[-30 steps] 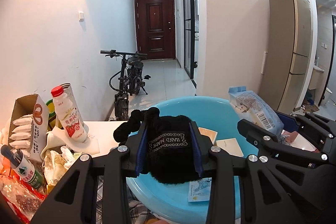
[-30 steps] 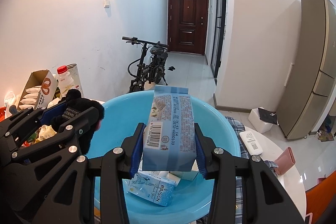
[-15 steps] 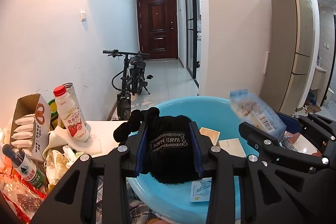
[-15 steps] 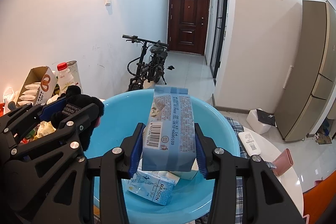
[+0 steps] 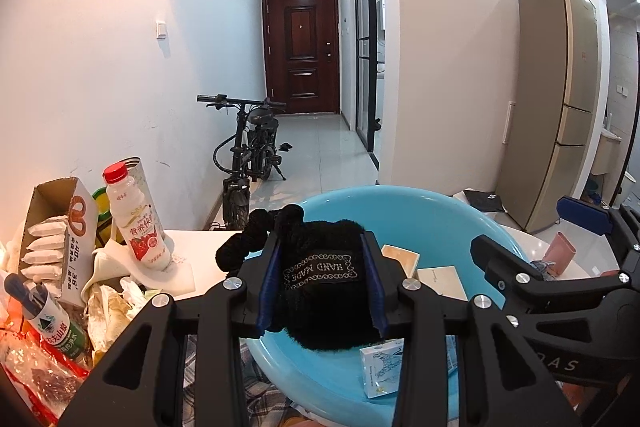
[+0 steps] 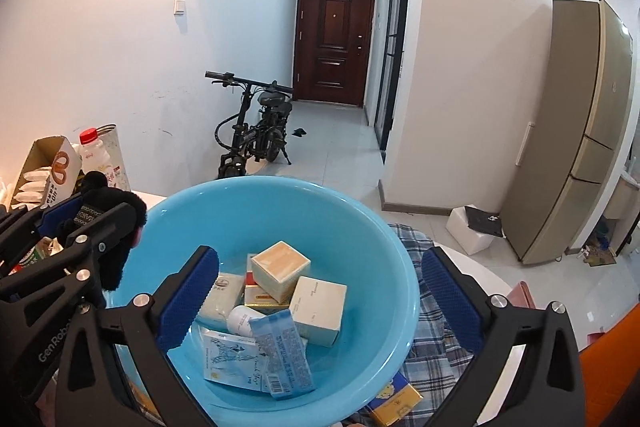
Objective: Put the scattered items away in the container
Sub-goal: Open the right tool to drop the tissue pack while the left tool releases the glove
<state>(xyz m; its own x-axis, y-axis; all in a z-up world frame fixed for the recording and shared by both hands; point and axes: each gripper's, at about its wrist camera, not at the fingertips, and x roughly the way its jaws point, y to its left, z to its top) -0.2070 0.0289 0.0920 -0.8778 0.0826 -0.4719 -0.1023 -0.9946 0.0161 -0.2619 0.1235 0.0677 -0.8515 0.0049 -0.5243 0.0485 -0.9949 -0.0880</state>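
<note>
Left wrist view looks level down the hallway, with the left gripper (image 5: 322,281) held out over the near-left rim of the blue basin (image 5: 400,195). Its blue-padded jaws are closed tight on a black fuzzy hat (image 5: 320,291) whose "HAND MADE" label faces the camera upside down; the hat hangs above the basin's inner wall, its knitted tail trailing out over the rim to the left. Beside the basin, along the table's left edge, stand a milk drink bottle (image 5: 134,219), an opened snack carton (image 5: 60,227) and a green-labelled water bottle (image 5: 48,319).

Right wrist view is tilted downward into the basin (image 6: 256,199). The right gripper (image 6: 316,303) hovers over the bowl with its jaws spread wide and nothing between them. Below the gap lies a blue biscuit packet (image 6: 282,355), resting flat on the basin floor on top of a pale blue printed box (image 6: 232,359), with a tan cube box (image 6: 280,269) and a cream box (image 6: 318,305) piled behind it. The left gripper (image 6: 94,219) with the hat (image 6: 112,227) shows at the basin's left rim. A plaid cloth (image 6: 432,343) lies under the basin on the right.
</note>
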